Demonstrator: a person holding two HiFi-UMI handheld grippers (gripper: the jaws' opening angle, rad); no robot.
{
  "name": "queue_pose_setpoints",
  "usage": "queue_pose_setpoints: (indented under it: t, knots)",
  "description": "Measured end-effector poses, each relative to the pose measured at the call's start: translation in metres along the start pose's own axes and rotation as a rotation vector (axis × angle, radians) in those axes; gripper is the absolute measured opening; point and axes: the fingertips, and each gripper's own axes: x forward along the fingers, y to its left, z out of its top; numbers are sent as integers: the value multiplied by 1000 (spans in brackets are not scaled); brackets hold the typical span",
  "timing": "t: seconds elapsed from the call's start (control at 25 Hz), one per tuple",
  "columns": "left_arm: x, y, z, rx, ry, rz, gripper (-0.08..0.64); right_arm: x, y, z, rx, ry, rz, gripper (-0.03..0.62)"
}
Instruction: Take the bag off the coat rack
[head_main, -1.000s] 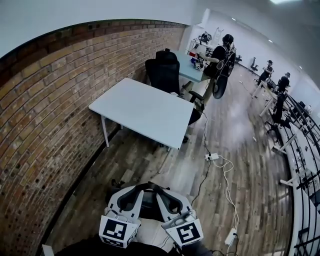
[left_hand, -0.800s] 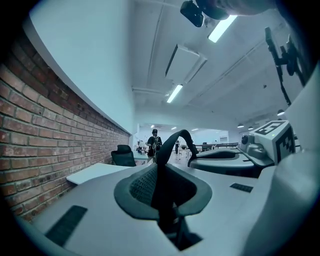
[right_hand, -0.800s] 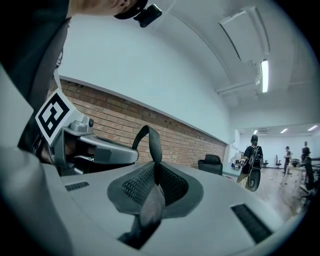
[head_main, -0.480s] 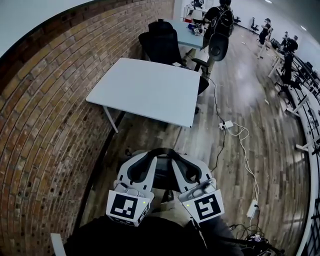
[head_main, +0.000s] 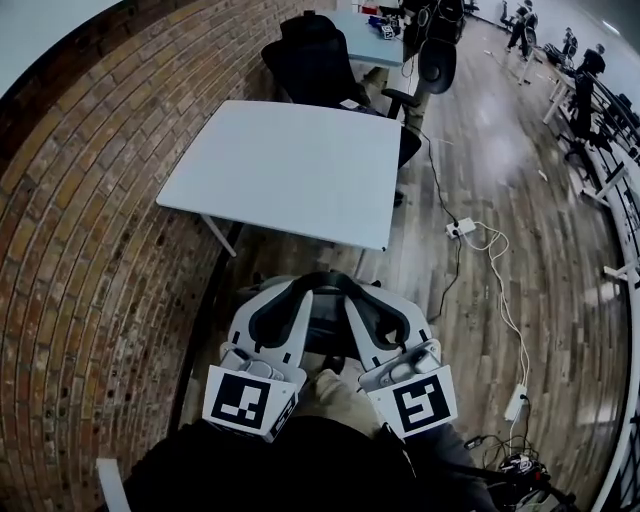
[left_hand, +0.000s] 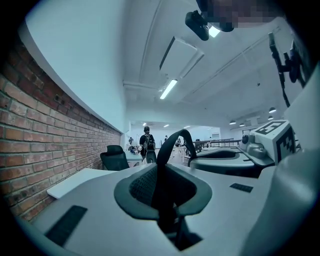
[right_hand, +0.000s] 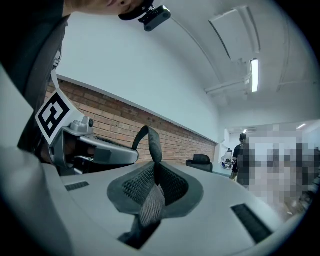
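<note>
Both grippers are clamped on one black bag strap: left gripper and right gripper sit lower centre, the strap arching between them. White table edge is just above. Brick wall runs down the left. Wood floor lies open at right, with a white power strip on it.

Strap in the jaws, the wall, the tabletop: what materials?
Strap: looks like black woven webbing, matte; the weave shows where it is pinched.
Wall: bare red-brown brick, rough, mortar lines visible.
Tabletop: smooth flat white, probably laminate; the look leaves it open.
</note>
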Motion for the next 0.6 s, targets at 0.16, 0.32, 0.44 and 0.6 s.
queue_pose_setpoints:
  t: [0.16,0.32,0.44,0.6]
  knots:
    - [26,18,6,10,8,17,52,26,-19,-1,28,7,18,34]
    - [44,37,23,-10,16,35,52,50,-34,11,34,7,35,34]
    - [57,51,49,-23,3,48,52,68,-47,31,32,15,58,34]
    - [77,69,88,5,-39,61,52,92,-69,61,8,-6,87,34]
